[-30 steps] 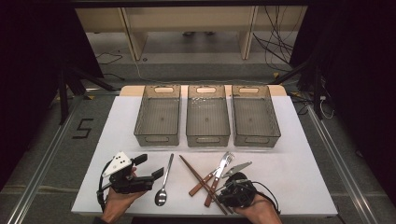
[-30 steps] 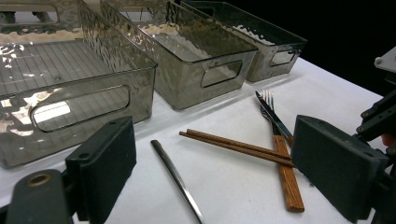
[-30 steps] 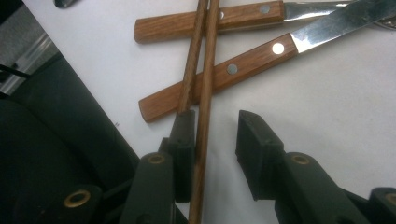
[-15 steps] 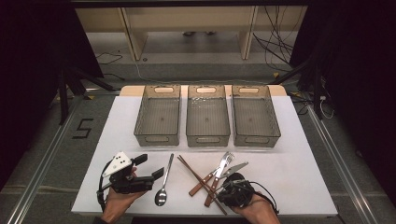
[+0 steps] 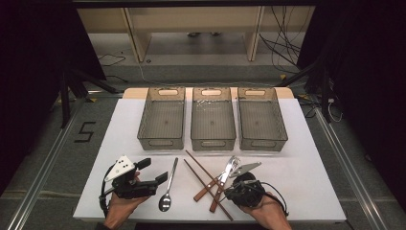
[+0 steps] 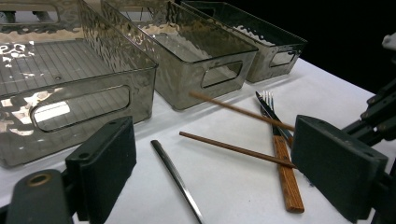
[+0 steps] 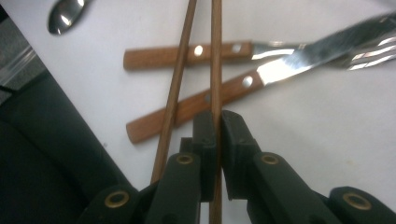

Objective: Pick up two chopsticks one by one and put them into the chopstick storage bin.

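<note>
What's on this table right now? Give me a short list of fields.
bins: three, side by side
spoon: on the table, by the left gripper
chopsticks: two, crossing the fork and knife handles
fork and knife, wooden handles, flat on the table
left gripper: open, holding nothing
right gripper: shut on one chopstick

The spoon (image 7: 65, 16) is cut off by the top edge in the right gripper view — just its bowl shows. There the fork's (image 7: 373, 49) tines run blurred past the right edge. In the left gripper view the spoon's handle (image 6: 177, 179) leaves the bottom edge.
</note>
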`<state>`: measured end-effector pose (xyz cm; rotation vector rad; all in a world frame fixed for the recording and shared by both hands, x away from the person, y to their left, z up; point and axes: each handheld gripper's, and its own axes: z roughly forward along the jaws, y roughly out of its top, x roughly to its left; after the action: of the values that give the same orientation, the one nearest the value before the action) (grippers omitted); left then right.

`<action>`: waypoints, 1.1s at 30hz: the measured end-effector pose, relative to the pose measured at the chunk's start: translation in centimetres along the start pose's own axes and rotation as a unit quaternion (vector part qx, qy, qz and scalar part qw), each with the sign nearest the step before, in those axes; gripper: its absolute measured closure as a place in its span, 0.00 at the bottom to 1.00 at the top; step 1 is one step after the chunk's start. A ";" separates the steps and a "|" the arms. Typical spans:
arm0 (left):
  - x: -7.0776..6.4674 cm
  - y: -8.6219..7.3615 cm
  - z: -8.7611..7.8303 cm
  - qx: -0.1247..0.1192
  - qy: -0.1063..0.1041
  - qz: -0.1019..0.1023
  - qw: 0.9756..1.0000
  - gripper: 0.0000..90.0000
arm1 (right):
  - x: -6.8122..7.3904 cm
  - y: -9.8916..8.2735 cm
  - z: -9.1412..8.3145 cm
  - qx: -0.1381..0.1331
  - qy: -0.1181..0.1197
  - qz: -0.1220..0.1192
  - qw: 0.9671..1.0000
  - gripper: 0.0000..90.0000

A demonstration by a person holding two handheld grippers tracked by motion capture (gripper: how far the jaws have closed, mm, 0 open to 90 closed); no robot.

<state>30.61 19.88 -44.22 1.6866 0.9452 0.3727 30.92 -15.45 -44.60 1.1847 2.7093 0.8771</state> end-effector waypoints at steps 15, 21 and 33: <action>0.2 0.0 -0.2 -0.003 0.005 -0.001 1.000 0.15 | -0.6 6.9 -1.0 -0.081 0.002 -0.007 0.997 0.95; 0.2 0.1 -0.2 -0.005 0.005 -0.003 1.000 0.15 | -0.9 9.9 -0.9 -0.109 0.001 0.001 0.994 0.95; 0.2 0.1 -0.2 -0.007 0.004 -0.003 1.000 0.15 | -1.4 15.1 0.9 -0.128 0.001 0.023 0.992 0.95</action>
<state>30.67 20.17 -44.14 1.6708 0.9523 0.3809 42.11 -7.77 -37.70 1.1937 2.4842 1.1890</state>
